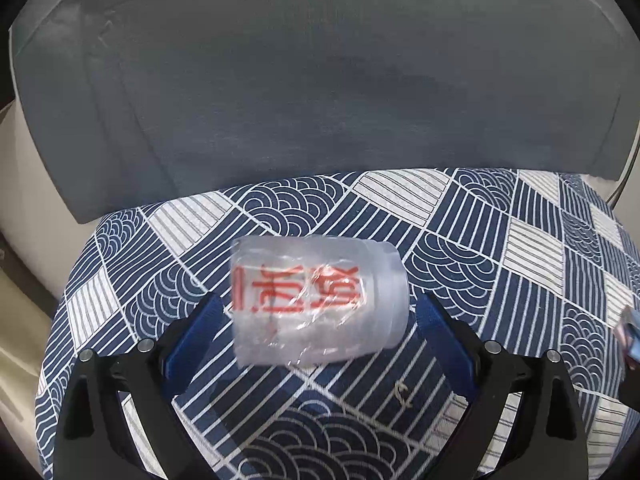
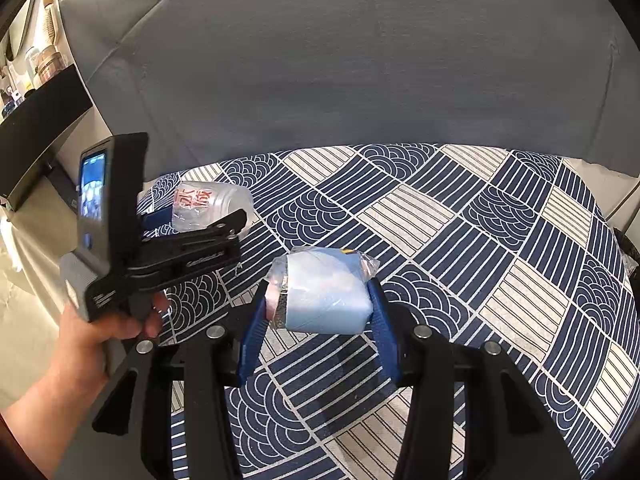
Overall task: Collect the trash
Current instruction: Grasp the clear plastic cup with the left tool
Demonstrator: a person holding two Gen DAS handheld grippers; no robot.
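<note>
A clear plastic cup (image 1: 320, 300) with red characters, wrapped in crinkled film, lies on its side on the blue-and-white patterned seat cushion (image 1: 480, 248). My left gripper (image 1: 320, 320) is open wide, a blue pad on each side of the cup, neither pressing on it. The right wrist view shows the same cup (image 2: 216, 200) between the left gripper's fingers (image 2: 224, 228), with a hand (image 2: 100, 328) on its handle. My right gripper (image 2: 320, 308) is shut on a light blue packet (image 2: 324, 292) in clear wrap, held a little above the cushion.
A grey backrest cushion (image 1: 320, 80) rises behind the seat. A black shelf (image 2: 40, 120) and jars (image 2: 48, 64) stand at the far left. A corner of the blue packet (image 1: 628, 332) shows at the right edge. Pale floor (image 1: 24, 320) lies left of the seat.
</note>
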